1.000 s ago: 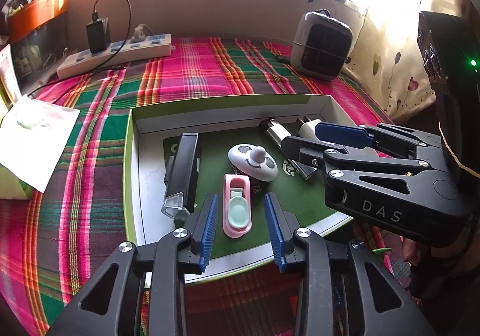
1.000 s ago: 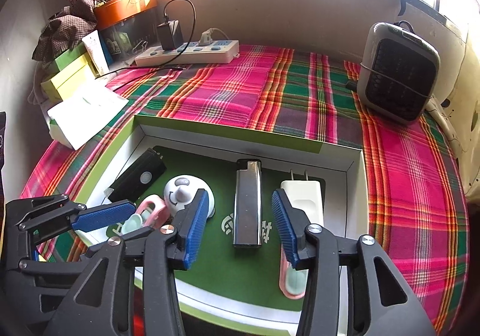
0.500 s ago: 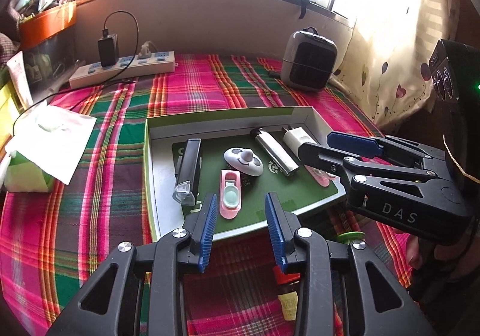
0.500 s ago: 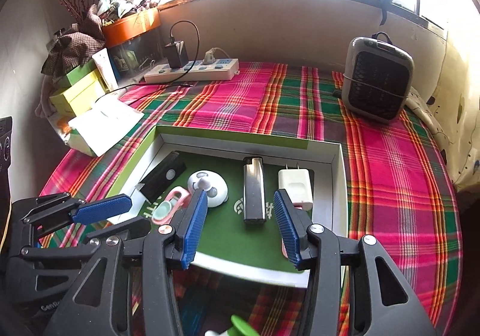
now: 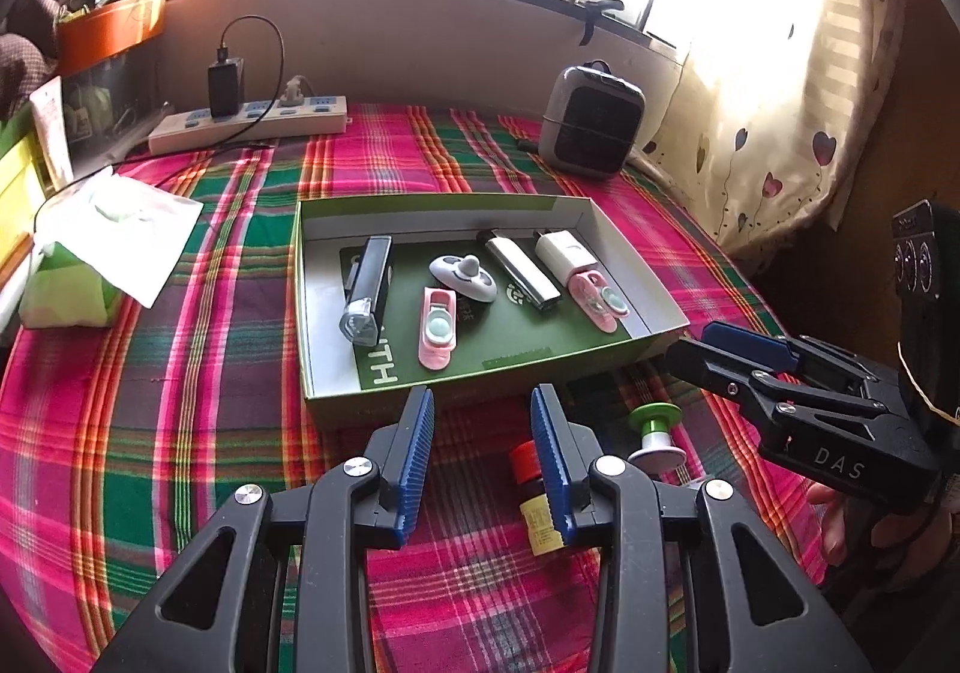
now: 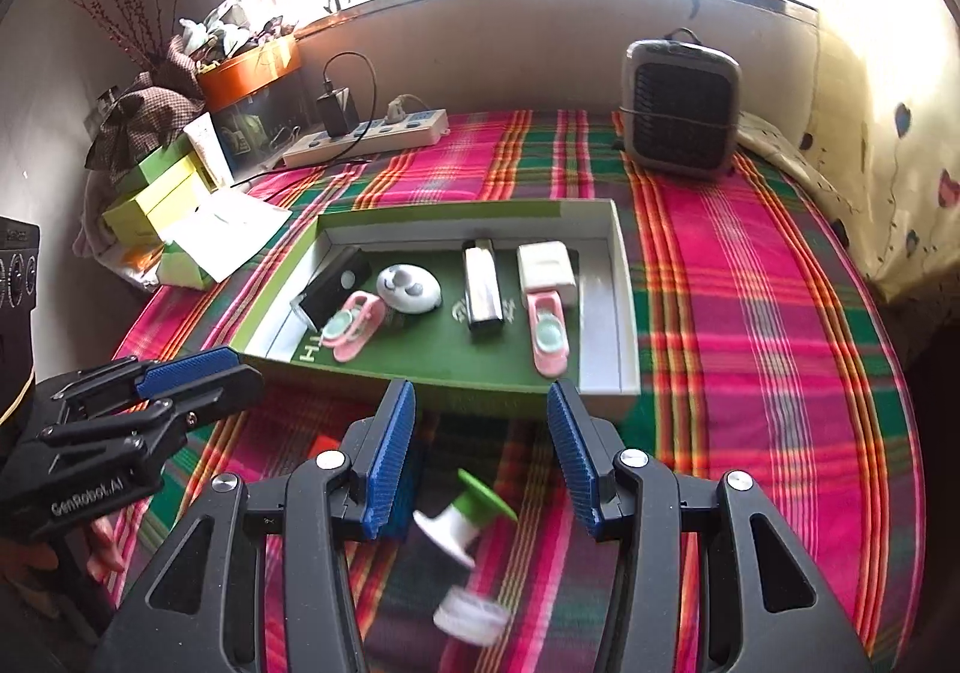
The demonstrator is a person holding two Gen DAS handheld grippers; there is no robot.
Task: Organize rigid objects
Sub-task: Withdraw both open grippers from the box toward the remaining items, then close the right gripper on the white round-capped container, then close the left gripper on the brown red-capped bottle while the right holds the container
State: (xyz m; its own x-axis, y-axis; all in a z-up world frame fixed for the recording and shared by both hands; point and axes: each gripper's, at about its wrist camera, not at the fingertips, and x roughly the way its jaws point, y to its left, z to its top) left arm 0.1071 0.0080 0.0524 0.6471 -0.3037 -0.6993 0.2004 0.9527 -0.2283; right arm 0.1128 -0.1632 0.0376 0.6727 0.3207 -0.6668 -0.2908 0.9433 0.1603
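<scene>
— Why parked short of the green box [image 5: 336,313], both of them?
— Probably to reach what lies loose on the plaid cloth [image 5: 180,373]. Left gripper [image 5: 483,454] apart, nothing between the pads. Right gripper [image 6: 480,454] apart too, wider, likewise empty.
— And inside the box?
— Laid in a row, ends toward the window: black torch [image 5: 367,296], grey-white round gadget [image 5: 463,277], silver lighter [image 5: 521,269], white plug [image 5: 561,253]. Two pink cases, one [image 5: 438,328] in front of the round gadget, the other [image 5: 600,302] touching the plug. Looks sorted side by side for room.
— Left out?
— Green-topped white spool [image 6: 465,520], tipped on its side just in front of the right gripper. Also a red-capped little bottle [image 5: 531,484] with a yellow label, half hidden behind the left gripper's right finger.
— Next, then?
— Likely the spool: nearest, narrow at the waist, easy to pinch. Could roll, though.
</scene>
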